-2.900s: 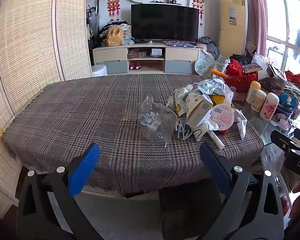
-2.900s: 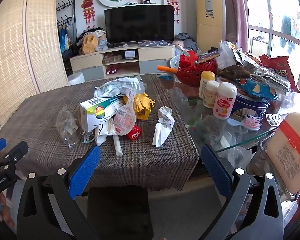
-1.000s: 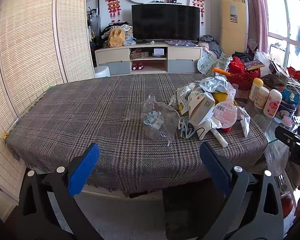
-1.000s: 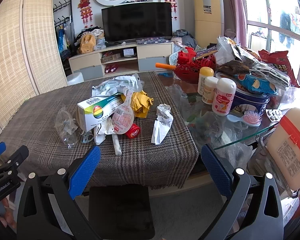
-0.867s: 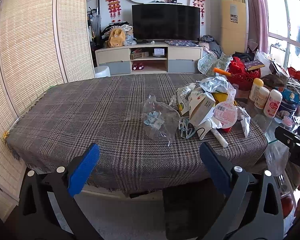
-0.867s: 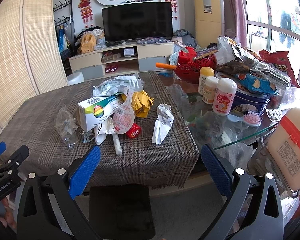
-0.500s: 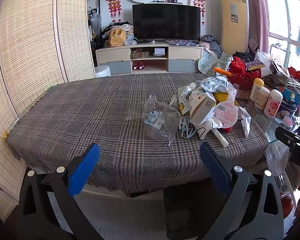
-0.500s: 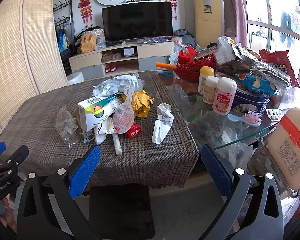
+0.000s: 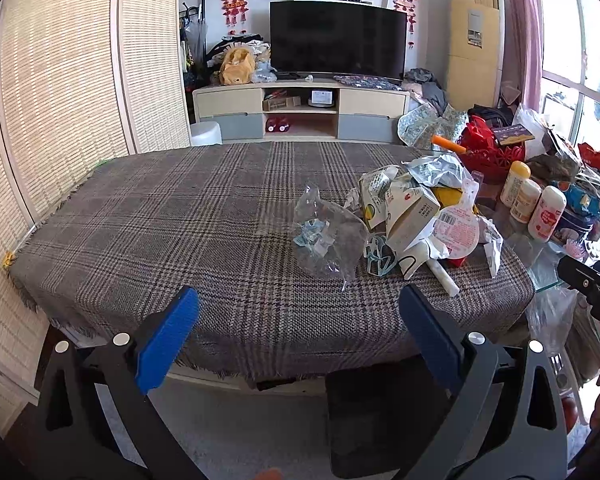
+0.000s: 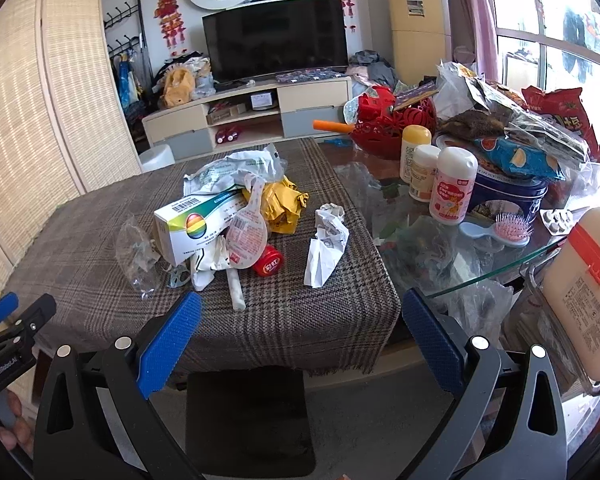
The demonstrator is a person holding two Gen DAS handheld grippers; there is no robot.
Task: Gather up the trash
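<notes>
A heap of trash lies on the plaid tablecloth (image 9: 180, 216): a clear plastic bag (image 9: 328, 240), a white medicine box (image 10: 196, 228), a round pink-labelled lid (image 10: 246, 240), a red cap (image 10: 269, 266), yellow wrappers (image 10: 284, 204), a crumpled white paper (image 10: 326, 240) and a white stick (image 10: 236, 294). My left gripper (image 9: 298, 338) is open and empty, in front of the table's near edge. My right gripper (image 10: 298, 338) is open and empty, short of the table edge, facing the heap.
A dark stool (image 10: 248, 420) stands below the table edge. On the glass table part to the right stand bottles (image 10: 452, 186), a blue tin (image 10: 508, 196), a pink hairbrush (image 10: 508, 228), snack bags and a red basket (image 10: 392, 120). A TV cabinet stands behind.
</notes>
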